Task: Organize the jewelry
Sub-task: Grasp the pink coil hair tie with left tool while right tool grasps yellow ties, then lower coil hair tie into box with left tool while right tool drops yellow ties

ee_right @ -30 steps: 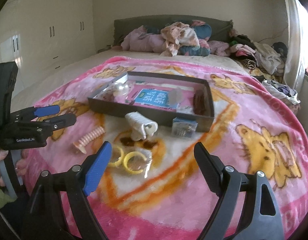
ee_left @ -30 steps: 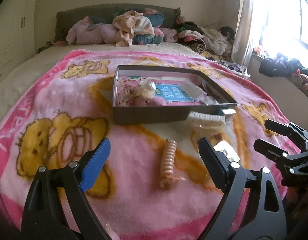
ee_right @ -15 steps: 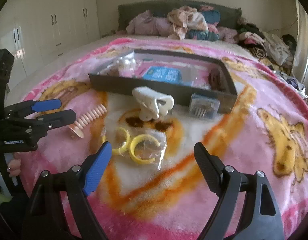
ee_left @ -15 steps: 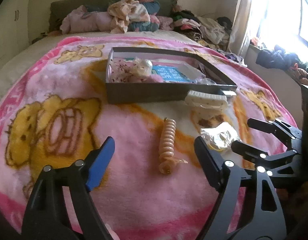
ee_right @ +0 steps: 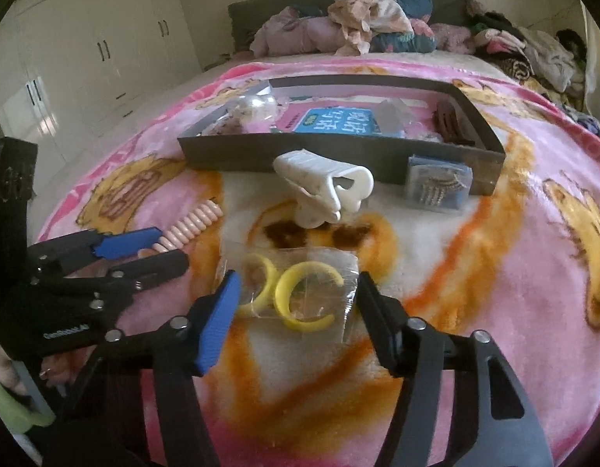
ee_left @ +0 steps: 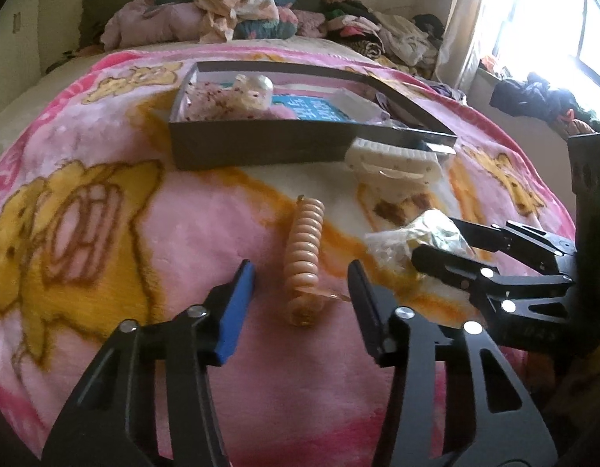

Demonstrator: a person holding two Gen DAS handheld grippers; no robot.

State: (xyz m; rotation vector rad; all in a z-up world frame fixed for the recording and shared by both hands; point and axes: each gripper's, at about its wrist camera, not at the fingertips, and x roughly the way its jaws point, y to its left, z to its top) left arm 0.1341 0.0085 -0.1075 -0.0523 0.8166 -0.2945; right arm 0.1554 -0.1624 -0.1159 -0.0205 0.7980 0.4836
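A dark shallow box (ee_left: 261,144) (ee_right: 229,151) with several jewelry packets inside sits on the pink bear blanket. In front of it lie a peach spiral hair tie (ee_left: 303,249) (ee_right: 192,223), a white claw clip (ee_left: 393,159) (ee_right: 323,186), a clear bag of yellow bangles (ee_right: 300,292) (ee_left: 412,237) and a small blue earring packet (ee_right: 436,186). My left gripper (ee_left: 301,284) is open, its fingers on either side of the near end of the spiral tie. My right gripper (ee_right: 296,299) is open, its fingers on either side of the bangle bag.
A heap of clothes (ee_right: 362,19) lies at the head of the bed. White wardrobes (ee_right: 85,54) stand to the left. A bright window (ee_left: 553,27) with more clothes is on the right.
Both grippers have moved forward and down: the left one to the spiral hair tie, the right one to the bangle bag. Both jaws have narrowed slightly.
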